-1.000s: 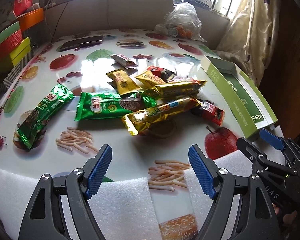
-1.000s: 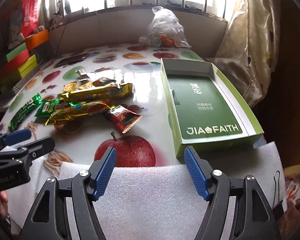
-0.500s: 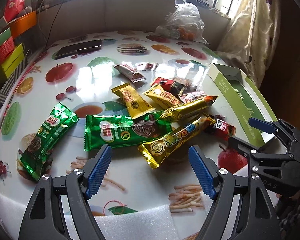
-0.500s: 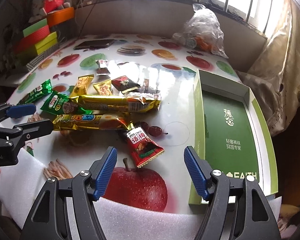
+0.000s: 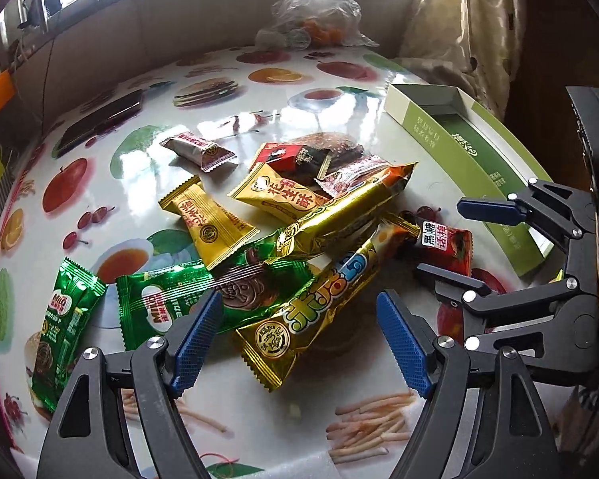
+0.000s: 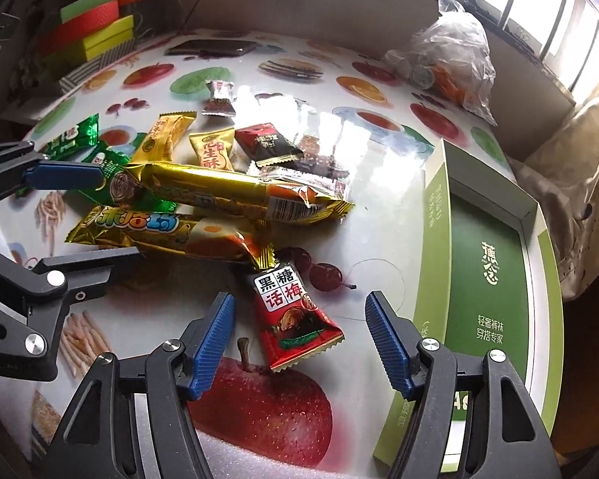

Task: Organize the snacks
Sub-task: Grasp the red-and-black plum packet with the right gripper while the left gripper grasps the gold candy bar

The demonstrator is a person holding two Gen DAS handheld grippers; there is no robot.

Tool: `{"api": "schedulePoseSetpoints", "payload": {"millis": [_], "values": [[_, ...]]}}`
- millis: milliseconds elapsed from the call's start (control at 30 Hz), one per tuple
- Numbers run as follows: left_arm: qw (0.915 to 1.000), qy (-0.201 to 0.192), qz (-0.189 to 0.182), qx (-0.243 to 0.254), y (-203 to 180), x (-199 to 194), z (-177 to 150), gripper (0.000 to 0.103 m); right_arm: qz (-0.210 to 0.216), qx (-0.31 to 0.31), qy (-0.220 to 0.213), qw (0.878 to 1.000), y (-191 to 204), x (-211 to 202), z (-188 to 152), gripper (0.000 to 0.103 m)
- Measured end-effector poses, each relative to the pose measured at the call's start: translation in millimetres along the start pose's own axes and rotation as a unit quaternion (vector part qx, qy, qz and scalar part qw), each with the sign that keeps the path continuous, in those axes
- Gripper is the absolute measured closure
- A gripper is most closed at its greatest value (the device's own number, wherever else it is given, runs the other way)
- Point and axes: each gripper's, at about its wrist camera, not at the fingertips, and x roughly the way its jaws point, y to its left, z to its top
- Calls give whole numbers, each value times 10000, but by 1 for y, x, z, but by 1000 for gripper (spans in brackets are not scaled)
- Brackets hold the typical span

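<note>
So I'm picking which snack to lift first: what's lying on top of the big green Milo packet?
Three wrappers overlap the green Milo packet: a yellow wrapper and two long gold bars. Its right end is covered.

Each camera sits just behind its own gripper's two blue-padded fingers, angled steeply down and close over the table. The left view looks past the left gripper (image 5: 299,343) at the snack pile (image 5: 283,239), the right view past the right gripper (image 6: 299,339) at a red packet (image 6: 295,315). Both share the pile, the green box (image 6: 487,279), and each other's gripper at the frame edge.
</note>
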Motion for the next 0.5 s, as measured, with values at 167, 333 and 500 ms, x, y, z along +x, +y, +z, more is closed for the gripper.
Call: {"api": "schedulePoseSetpoints", "payload": {"millis": [167, 333, 500], "values": [[9999, 36, -67, 74, -3, 5, 5, 24, 124, 66, -27, 9999, -3, 4, 2, 42], [9998, 82, -21, 176, -7, 8, 5, 32, 202, 72, -46, 9998, -1, 4, 3, 50], [9998, 60, -54, 159, -8, 7, 7, 44, 368, 139, -50, 9992, 0, 3, 2, 65]]}}
